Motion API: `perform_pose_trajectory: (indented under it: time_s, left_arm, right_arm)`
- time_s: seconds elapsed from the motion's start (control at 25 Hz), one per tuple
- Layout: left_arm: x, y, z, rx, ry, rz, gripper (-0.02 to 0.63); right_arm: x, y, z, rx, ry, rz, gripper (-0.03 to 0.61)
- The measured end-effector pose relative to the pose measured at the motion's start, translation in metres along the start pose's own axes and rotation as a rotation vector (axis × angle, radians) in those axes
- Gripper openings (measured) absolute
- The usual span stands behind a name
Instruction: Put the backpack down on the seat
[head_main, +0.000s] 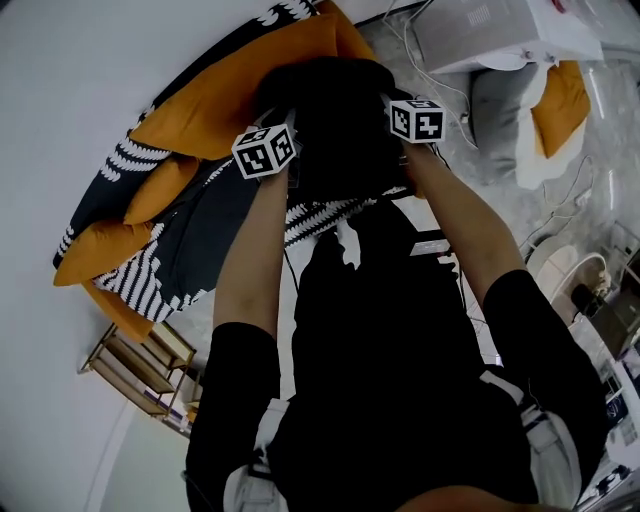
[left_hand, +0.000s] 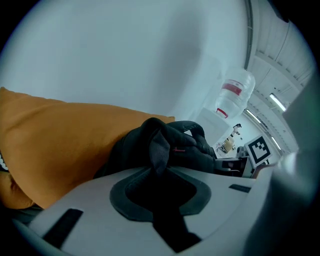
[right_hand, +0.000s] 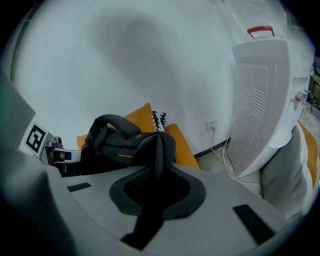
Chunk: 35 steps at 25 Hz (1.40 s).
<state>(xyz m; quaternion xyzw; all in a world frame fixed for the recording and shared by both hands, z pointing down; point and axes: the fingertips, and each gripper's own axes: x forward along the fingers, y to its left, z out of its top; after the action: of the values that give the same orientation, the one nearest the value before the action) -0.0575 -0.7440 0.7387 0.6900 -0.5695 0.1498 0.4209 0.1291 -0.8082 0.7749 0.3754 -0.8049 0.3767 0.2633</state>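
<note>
Left gripper (head_main: 276, 134) and right gripper (head_main: 404, 108) grasp backpack (head_main: 335, 120) above cushion (head_main: 250, 85).

backpack (head_main: 335, 110) — partly hidden behind the person's forearms (head_main: 250, 250); strap ends vanish inside left gripper (left_hand: 159, 170) and right gripper (right_hand: 156, 172). Water bottle (left_hand: 234, 97) — label too small to read. White appliance (right_hand: 260, 100) — right side cut off by the picture's edge.

We see a sofa (head_main: 190, 245) in black-and-white patterned fabric, orange cushions (head_main: 245, 85) lying on it; whether the backpack (head_main: 335, 120) above it touches the seat, we cannot tell.
</note>
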Motion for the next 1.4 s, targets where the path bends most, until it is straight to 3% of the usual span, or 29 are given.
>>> perform_pose_trajectory:
  time_s: [0.2, 0.4, 0.52, 0.8, 1.0, 1.12, 1.24, 1.4]
  left_arm:
    - [0.014, 0.010, -0.003, -0.058, 0.017, 0.010, 0.075]
    - [0.013, 0.014, -0.007, -0.052, 0.022, 0.035, 0.079]
    - [0.014, 0.017, -0.010, -0.046, 0.027, 0.055, 0.113]
    - [-0.005, 0.012, -0.024, -0.056, 0.045, 0.029, 0.167]
    - [-0.042, 0.012, -0.032, -0.086, -0.045, 0.027, 0.166]
    - [-0.077, 0.006, -0.026, -0.102, -0.132, -0.007, 0.142]
    - [-0.119, -0.010, -0.017, -0.106, -0.211, -0.088, 0.087]
    - [-0.189, -0.030, 0.007, -0.140, -0.386, -0.218, 0.026]
  right_arm:
    - [0.016, -0.004, -0.003, -0.037, 0.038, -0.006, 0.049]
    - [0.017, 0.001, -0.006, -0.044, 0.033, 0.015, 0.049]
    - [0.018, -0.002, -0.010, -0.036, 0.039, 0.018, 0.156]
    - [-0.009, 0.002, -0.020, -0.068, 0.052, 0.022, 0.161]
    - [-0.049, 0.000, -0.022, -0.065, -0.017, -0.045, 0.151]
    - [-0.088, -0.002, -0.016, -0.049, -0.116, -0.097, 0.089]
    - [-0.134, 0.023, -0.005, -0.036, -0.227, -0.062, 0.047]
    - [-0.210, 0.083, 0.009, -0.057, -0.411, 0.038, 0.032]
